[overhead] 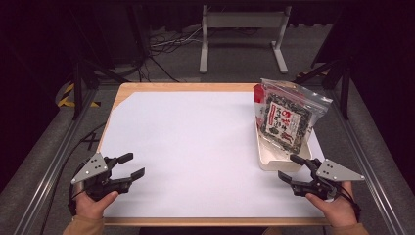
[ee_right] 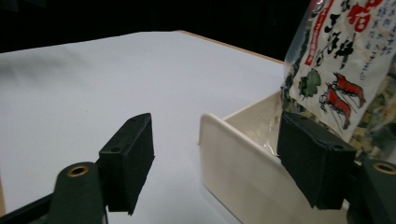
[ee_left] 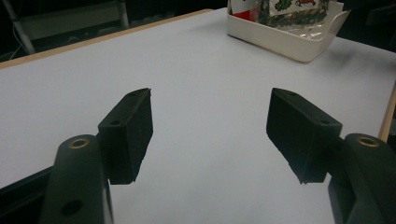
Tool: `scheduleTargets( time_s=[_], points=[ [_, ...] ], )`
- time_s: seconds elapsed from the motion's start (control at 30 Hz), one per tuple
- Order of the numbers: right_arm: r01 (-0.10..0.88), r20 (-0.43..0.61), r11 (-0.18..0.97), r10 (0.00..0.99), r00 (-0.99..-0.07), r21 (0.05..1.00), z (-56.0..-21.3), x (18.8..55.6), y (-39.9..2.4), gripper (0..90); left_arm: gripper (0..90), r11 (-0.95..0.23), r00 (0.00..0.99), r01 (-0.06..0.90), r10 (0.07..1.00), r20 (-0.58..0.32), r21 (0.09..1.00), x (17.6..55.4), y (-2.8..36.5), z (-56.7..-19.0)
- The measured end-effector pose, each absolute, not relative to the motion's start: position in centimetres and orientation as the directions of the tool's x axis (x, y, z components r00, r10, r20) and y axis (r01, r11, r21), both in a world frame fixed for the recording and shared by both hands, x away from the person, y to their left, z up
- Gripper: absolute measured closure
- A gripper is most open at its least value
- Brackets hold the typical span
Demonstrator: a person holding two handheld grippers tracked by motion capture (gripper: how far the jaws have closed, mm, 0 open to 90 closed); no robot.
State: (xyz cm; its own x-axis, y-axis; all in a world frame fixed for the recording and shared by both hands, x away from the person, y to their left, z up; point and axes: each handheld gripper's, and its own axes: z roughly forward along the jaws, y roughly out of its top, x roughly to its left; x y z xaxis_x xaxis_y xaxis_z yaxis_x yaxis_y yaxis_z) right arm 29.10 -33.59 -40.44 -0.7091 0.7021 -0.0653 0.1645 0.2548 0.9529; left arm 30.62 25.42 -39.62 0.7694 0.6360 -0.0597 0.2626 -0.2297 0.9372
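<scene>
Item: snack bag leaning upright in white tray at worktop right edge, long axis running away from person; right claw, spread and empty, just beside tray's near end, nearer; left claw, spread, well apart.

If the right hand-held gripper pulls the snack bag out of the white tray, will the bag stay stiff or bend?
The snack bag is thin clear plastic with crinkled edges, so it will probably flex. It leans upright in the white tray, so it may tip. Its glossy film looks slippery.
</scene>
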Motion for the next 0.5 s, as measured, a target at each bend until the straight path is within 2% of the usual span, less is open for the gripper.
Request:
scheduleTargets(
  time_s=[0.17, 0.5],
  points=[
    [0.161, -0.064, 0.268, 0.672, -0.738, 0.950, -40.5, 28.6, -32.8, 29.7, 32.5, -0.237, 0.775, 0.261, 0.629, -0.057, 0.936, 30.6, 25.2, -39.7],
    [0.236, -0.026, 0.309, 0.653, -0.757, 0.921, -42.5, 29.2, -32.0, 29.7, 32.3, -0.240, 0.781, 0.252, 0.622, -0.051, 0.938, 30.6, 25.2, -39.7]
  ],
)
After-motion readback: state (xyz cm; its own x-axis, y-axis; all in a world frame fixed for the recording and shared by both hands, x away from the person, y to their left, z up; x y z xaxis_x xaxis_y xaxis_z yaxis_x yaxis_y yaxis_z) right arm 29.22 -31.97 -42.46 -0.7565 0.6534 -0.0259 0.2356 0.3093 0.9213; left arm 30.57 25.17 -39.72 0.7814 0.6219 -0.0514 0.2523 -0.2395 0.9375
